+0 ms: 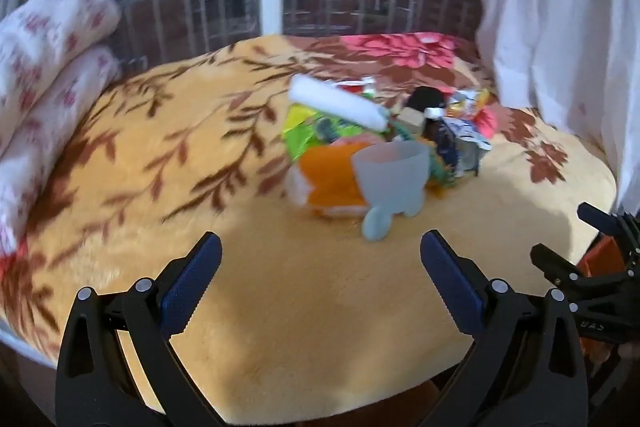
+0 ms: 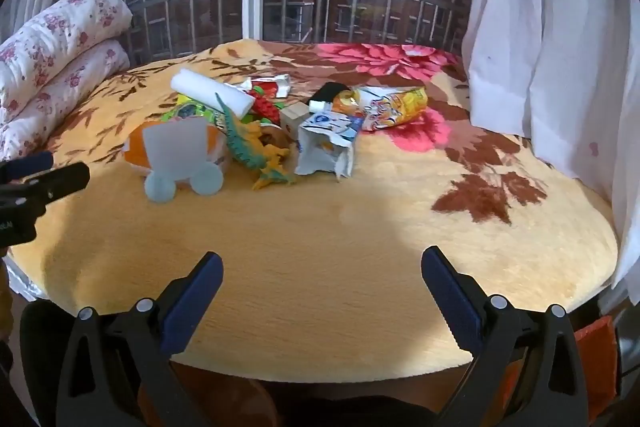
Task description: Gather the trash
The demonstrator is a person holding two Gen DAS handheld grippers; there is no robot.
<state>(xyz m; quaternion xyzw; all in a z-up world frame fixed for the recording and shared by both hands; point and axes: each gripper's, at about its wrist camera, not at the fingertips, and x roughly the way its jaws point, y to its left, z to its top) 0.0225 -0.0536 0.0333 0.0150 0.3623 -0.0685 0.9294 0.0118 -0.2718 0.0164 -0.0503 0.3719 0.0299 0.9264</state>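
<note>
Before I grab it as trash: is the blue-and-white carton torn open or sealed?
Torn open: the carton shows a ragged gaping end facing the camera.

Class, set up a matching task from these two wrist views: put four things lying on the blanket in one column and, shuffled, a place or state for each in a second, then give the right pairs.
Things
1. white foam roll
2. pale blue translucent toy cart
3. torn white and blue paper carton
4. yellow crumpled snack bag

Places or states
A. nearest the white curtain
B. stands on round wheels at the pile's left
C. lies slanted across the back of the pile
D. stands upright with its side ripped open

Pairs: 1-C, 2-B, 3-D, 4-A
</note>
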